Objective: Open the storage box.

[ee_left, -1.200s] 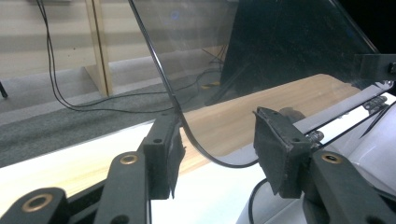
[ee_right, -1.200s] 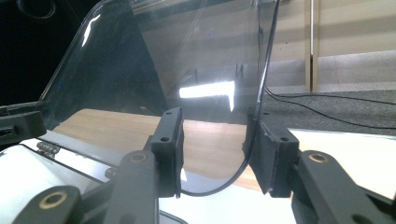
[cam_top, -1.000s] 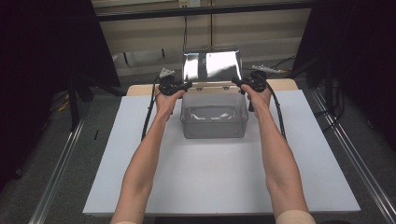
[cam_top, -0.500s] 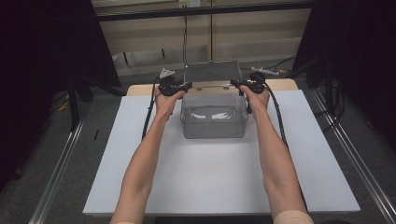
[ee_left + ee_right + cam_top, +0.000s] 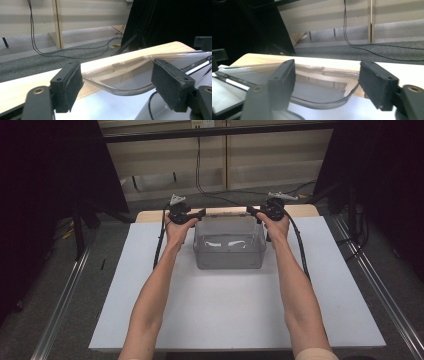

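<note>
The left hand-held gripper (image 5: 200,213) and right hand-held gripper (image 5: 251,211), jaws spread, flank the rear corners of the clear box (image 5: 229,243). The box sits near the surface's (image 5: 230,315) far edge; bare surface stretches to the near edge.

Container (image 5: 229,251): clear, glossy, smooth plastic. Lid (image 5: 125,80): same transparent plastic. Worktop (image 5: 225,320): matt white sheet over pale wood. Claw pads (image 5: 67,87): black, matt, slightly rough.
</note>
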A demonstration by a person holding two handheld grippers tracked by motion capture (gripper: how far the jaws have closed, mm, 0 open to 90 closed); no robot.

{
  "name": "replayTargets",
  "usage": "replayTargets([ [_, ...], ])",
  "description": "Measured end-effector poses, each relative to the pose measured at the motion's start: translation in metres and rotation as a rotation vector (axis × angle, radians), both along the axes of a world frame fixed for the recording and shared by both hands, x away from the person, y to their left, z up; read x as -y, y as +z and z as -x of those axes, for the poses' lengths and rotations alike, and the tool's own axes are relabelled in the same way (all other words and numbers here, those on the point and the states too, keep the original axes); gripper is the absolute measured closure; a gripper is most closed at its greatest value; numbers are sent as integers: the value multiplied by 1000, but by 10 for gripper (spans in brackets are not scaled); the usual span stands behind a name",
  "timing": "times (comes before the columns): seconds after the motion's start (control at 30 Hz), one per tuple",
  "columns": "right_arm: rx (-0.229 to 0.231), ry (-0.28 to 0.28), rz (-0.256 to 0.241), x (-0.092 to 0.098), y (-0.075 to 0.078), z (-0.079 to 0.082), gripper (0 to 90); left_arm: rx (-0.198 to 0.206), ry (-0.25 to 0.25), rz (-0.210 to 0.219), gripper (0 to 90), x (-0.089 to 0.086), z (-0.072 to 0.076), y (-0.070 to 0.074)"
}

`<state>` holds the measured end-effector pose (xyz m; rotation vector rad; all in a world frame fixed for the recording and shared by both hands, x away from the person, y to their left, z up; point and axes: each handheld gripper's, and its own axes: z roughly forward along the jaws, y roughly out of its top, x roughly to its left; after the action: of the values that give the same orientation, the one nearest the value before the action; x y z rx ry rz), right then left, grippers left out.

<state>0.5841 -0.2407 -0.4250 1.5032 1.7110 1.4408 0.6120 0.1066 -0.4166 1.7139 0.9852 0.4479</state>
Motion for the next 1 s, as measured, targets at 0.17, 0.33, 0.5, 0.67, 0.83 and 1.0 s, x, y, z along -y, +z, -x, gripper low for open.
replayTargets([
  [0.17,39,6,7,3,7,11,203,30,0,-2,134,-5,11,6],
  [0.33,68,5,7,9,13,24,72,43,-7,8,69,-9,24,11],
  [0.5,114,3,25,14,17,40,26,90,-23,36,27,-14,40,17],
  [0.67,149,13,35,13,20,56,28,126,-26,42,28,-19,62,14],
  [0.83,168,-1,81,11,19,73,28,143,-13,39,24,-28,81,10],
  [1.0,194,-35,144,13,19,90,27,165,-9,39,25,-34,100,13],
])
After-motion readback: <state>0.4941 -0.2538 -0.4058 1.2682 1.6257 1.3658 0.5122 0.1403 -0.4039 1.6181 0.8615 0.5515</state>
